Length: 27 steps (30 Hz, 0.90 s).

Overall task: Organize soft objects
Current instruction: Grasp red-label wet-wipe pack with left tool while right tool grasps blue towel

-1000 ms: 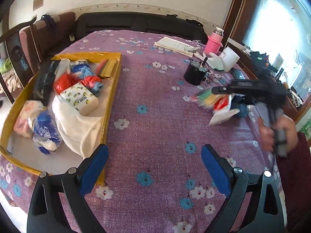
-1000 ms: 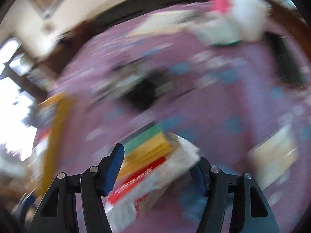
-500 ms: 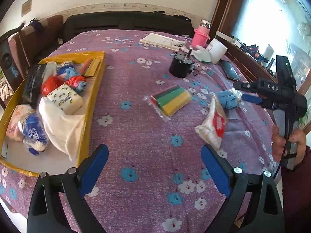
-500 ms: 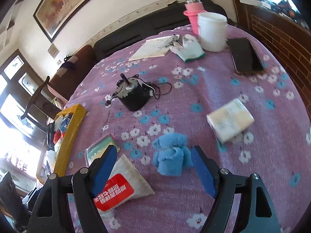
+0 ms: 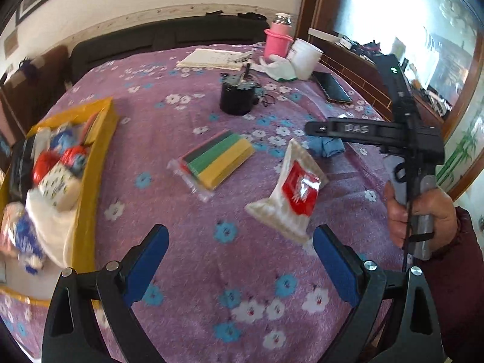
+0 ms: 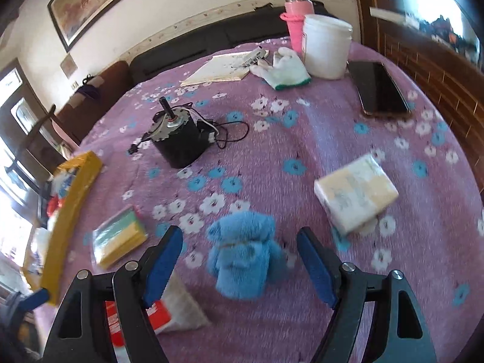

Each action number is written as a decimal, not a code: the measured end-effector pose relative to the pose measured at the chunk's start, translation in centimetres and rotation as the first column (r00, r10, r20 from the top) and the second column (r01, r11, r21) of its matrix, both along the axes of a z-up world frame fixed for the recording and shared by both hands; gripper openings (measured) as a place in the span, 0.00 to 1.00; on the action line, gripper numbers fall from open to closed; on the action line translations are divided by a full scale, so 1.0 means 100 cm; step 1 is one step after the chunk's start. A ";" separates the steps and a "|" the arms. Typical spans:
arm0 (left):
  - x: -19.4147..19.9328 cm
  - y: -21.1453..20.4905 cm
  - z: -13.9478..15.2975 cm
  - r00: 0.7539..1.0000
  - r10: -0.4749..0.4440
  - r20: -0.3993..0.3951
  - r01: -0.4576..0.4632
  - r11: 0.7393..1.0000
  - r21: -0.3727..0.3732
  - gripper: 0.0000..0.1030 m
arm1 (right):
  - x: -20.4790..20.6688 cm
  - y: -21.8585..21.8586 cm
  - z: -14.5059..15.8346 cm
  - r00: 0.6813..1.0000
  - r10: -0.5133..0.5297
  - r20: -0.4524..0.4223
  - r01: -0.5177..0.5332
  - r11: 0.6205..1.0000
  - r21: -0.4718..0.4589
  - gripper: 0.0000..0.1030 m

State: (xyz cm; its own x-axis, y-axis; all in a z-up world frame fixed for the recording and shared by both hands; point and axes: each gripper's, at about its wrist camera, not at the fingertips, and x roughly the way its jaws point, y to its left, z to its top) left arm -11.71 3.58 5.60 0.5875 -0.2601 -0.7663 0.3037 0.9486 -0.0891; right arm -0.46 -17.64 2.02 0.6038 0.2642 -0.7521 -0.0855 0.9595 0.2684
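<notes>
Blue pads of the right gripper [image 6: 240, 267] stand apart on either side of a rolled blue towel [image 6: 242, 260] without touching it; its jaws have just been closing a little after widening, and the towel lies loose on the purple floral cloth [image 6: 302, 139]. The left gripper [image 5: 240, 263] hangs released above bare cloth, nothing between its jaws. Just beyond it lies a white tissue pack with a red label [image 5: 292, 193], tilted on one edge. Left of that pack rests a clear packet of green and yellow sponge cloths [image 5: 219, 160]. To the right of the towel sits a pale wrapped tissue pack [image 6: 355, 192]. At the far left edge, a yellow tray [image 5: 93, 163] already holds several soft bundles. Farther back stand a black motor [image 6: 178, 139], a phone [image 6: 381, 89], a white glove [image 6: 284, 71], a white tub [image 6: 326, 45] and a pink bottle [image 6: 295, 21].
</notes>
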 end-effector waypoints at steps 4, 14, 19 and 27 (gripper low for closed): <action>0.014 -0.020 -0.007 0.999 -0.035 -0.009 0.036 0.999 0.034 0.93 | 0.002 -0.005 -0.013 1.000 -0.020 0.007 0.020 1.000 -0.018 0.55; 0.053 -0.079 -0.030 0.991 -0.136 0.002 0.135 0.984 0.119 0.93 | -0.004 -0.027 -0.006 0.997 -0.068 0.036 0.066 0.997 0.042 0.47; 0.061 -0.103 -0.048 0.981 -0.189 -0.031 0.192 0.966 0.173 0.93 | -0.004 -0.035 -0.007 0.995 -0.096 0.028 0.093 0.991 0.092 0.47; 0.064 -0.077 -0.041 0.988 -0.147 -0.054 0.150 0.987 0.057 0.40 | -0.004 -0.036 -0.008 0.995 -0.100 0.021 0.097 0.991 0.093 0.48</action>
